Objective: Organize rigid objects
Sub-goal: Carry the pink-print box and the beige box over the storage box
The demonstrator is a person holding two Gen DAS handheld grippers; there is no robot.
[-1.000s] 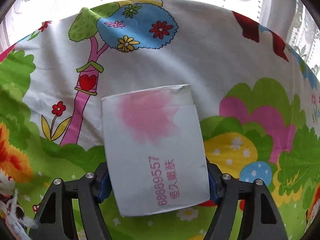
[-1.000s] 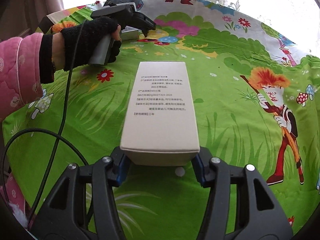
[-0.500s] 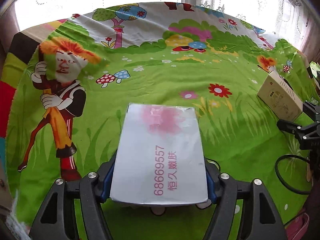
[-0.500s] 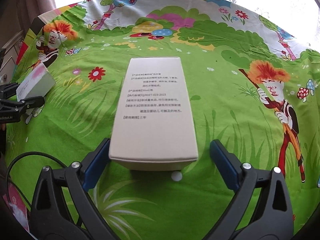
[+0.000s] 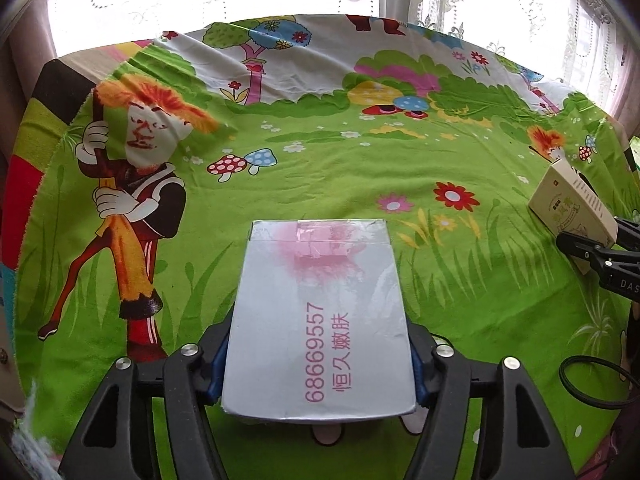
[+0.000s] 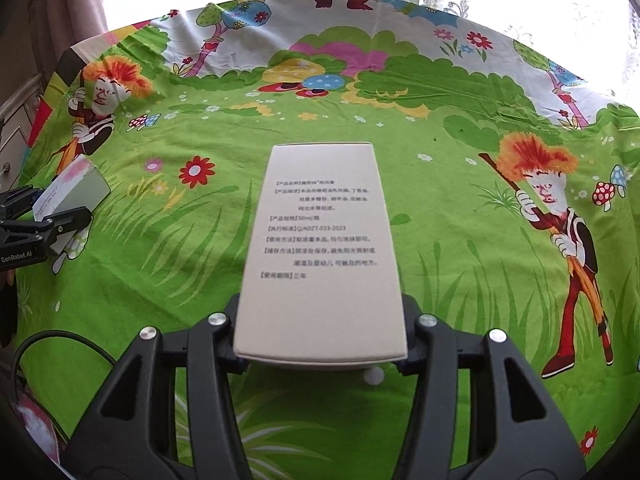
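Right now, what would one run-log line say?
left gripper: jaws closing on silver-grey cardboard box | right gripper: jaws closing on beige printed cardboard box

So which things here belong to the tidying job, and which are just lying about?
Job:
- silver box with pink print, between the left tongs, which are closing
- beige box with black text, between the right tongs, also closing

Lying about:
- cartoon tablecloth
- black cable

left wrist cam: sits just behind the left claw, angled down at the worktop, close up
right wrist cam: same deal behind the right claw
shared: same green cloth and window; each catches the other claw at its edge
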